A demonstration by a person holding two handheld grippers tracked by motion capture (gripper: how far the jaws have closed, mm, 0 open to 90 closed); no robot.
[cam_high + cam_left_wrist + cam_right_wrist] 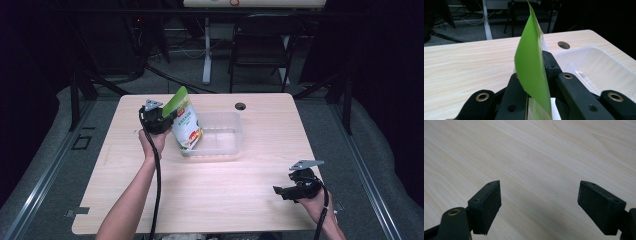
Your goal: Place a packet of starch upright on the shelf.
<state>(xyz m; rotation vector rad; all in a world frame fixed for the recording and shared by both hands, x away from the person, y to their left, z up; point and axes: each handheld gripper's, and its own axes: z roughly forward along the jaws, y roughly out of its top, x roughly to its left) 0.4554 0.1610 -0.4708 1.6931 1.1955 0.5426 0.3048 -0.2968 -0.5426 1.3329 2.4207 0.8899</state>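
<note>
High view: a light wood-grain tabletop occupies the centre of the frame, with dark floor and a folding chair beyond its far edge. The left gripper, left of centre, has its jaws closed on the upper green edge of a green-and-white pouch. The pouch hangs tilted, its lower end over the left end of a clear plastic tray that sits on the tabletop at centre frame; whether the pouch touches the tray cannot be told. A round cable hole lies just beyond the tray. The right gripper is at the lower right of the frame, well apart from the tray, held over bare wood. Left gripper view: the green pouch rises between the black jaws, which are clamped on it, with the clear tray at the right of the frame. Right gripper view: the right gripper shows its two jaws spread wide, nothing between them, above plain tabletop.
</note>
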